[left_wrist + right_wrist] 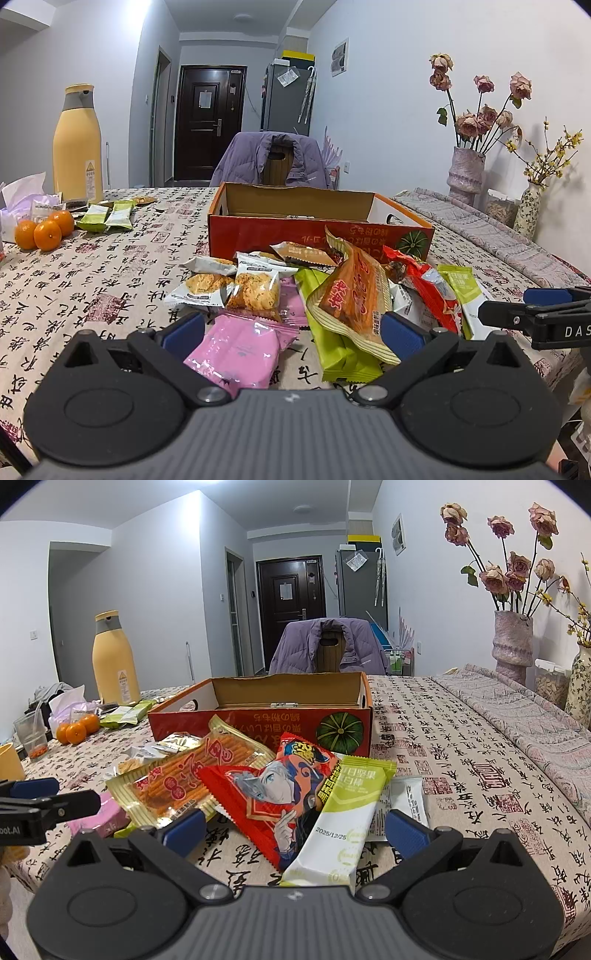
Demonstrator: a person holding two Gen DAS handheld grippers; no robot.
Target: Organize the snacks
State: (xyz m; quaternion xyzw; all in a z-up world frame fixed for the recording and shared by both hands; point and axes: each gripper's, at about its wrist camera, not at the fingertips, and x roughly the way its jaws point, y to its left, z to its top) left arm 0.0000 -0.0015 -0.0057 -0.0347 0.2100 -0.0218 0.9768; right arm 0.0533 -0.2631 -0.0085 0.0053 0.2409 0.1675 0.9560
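Note:
A pile of snack packets lies on the table in front of an open red cardboard box (258, 230), which also shows in the right wrist view (258, 720). My left gripper (293, 330) is open just above a pink packet (240, 350) and beside an orange packet (354, 295). Cookie packets (255, 288) lie behind them. My right gripper (295, 829) is open over a red anime packet (269, 794) and a green-white bar (340, 827). An orange stick-snack packet (184, 779) lies to the left. Nothing is held.
A yellow bottle (77, 147), oranges (46, 230) and green packets (107, 218) sit at the far left. Vases with flowers (467, 173) stand at the right by a folded cloth (517, 709). A chair with a purple jacket (273, 158) is behind the table.

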